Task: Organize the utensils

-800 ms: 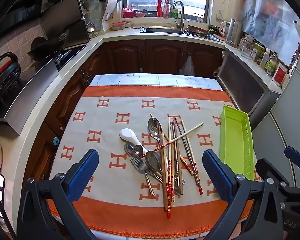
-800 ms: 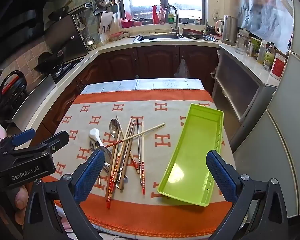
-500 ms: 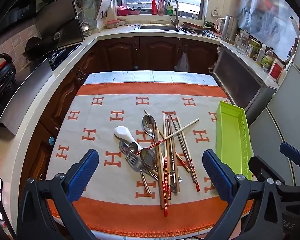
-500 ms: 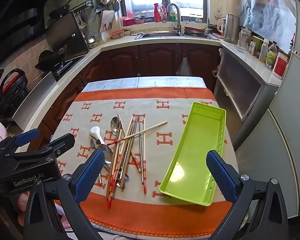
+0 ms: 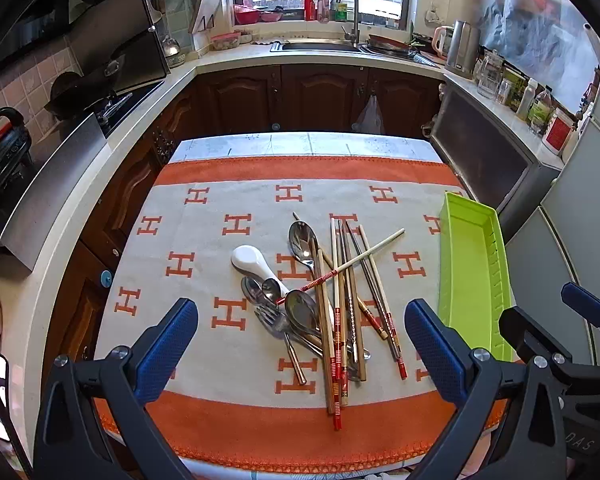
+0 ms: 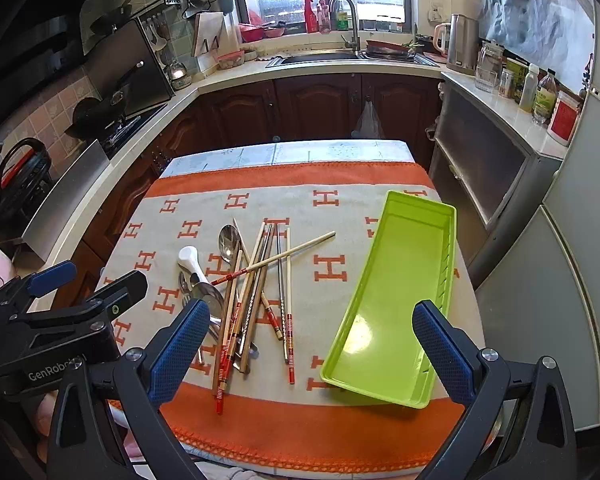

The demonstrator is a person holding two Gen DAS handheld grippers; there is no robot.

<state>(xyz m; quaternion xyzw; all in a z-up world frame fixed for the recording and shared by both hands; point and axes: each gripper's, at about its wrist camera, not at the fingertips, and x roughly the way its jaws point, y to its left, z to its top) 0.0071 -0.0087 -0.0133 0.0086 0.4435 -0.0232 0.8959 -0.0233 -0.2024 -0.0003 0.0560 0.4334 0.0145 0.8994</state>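
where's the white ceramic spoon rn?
The white ceramic spoon lies on the tablecloth at the left edge of the utensil pile, bowl toward the far end, handle running under the metal spoons. The green tray lies across the pile, right.

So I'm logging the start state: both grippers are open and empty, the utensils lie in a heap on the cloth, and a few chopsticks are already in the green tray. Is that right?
Not quite: the green tray is empty, as the right wrist view shows. All the chopsticks lie in the heap on the cloth. The left gripper and right gripper are open and empty.
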